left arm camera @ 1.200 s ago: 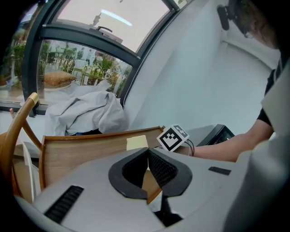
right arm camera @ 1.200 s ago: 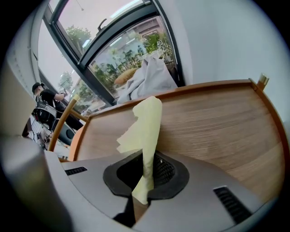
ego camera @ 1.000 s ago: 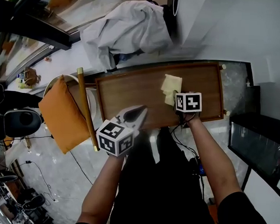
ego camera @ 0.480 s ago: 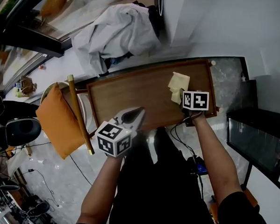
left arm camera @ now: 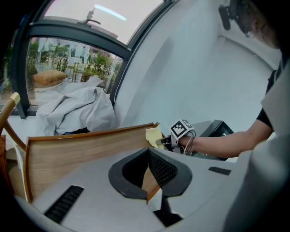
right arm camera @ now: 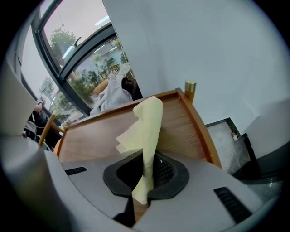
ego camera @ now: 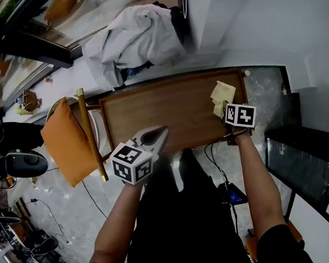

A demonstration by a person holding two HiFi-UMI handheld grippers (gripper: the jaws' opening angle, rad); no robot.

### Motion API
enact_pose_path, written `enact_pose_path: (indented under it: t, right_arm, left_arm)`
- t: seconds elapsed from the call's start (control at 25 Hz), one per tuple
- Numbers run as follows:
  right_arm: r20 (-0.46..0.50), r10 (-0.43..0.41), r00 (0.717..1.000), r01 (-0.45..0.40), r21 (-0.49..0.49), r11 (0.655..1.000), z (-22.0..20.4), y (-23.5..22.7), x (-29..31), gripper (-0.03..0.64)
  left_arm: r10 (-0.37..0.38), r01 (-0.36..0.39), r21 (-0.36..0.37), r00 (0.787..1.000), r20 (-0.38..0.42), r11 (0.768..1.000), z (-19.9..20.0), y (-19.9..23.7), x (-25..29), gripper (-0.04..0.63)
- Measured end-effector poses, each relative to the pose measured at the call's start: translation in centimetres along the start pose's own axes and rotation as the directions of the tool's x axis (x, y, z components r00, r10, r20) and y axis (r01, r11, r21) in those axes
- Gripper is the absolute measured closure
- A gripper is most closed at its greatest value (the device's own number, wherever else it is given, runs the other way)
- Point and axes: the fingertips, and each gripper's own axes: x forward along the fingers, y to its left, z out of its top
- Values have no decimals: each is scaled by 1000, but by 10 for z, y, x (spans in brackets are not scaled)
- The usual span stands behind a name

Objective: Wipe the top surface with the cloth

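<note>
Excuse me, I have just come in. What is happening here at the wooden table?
A person holds a gripper in each hand at a wooden table top. The right gripper is shut on a yellow cloth and holds it at the right end of the top, close to the raised rim. The left gripper is shut on nothing and hangs by the table's near edge, taking no part in the wiping.
</note>
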Motion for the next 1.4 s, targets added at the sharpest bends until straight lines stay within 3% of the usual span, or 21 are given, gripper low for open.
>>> enact_pose_path:
  t: [0.52, 0.72, 0.84, 1.04, 1.4]
  right_arm:
    - [20, -203, 979, 203, -5, 979, 7, -62, -24, 584]
    - [87, -277, 957, 282, -45, 958, 19, -64, -43, 584]
    - [138, -198, 970, 204, -35, 978, 28, -32, -51, 584]
    - [171, 45, 984, -32, -79, 996, 38, 77, -53, 584]
    - [73, 335, 939, -313, -216, 925, 12, 304, -24, 584]
  left_arm:
    - [17, -17, -8, 1000, 15, 1000, -2, 1, -10, 584]
    - [18, -17, -10, 1000, 17, 1000, -4, 5, -15, 584]
    - [20, -20, -7, 999, 26, 1000, -4, 10, -25, 584]
    - [52, -50, -27, 997, 63, 998, -1, 32, -54, 584]
    - [123, -112, -84, 983, 139, 990, -3, 89, -139, 583]
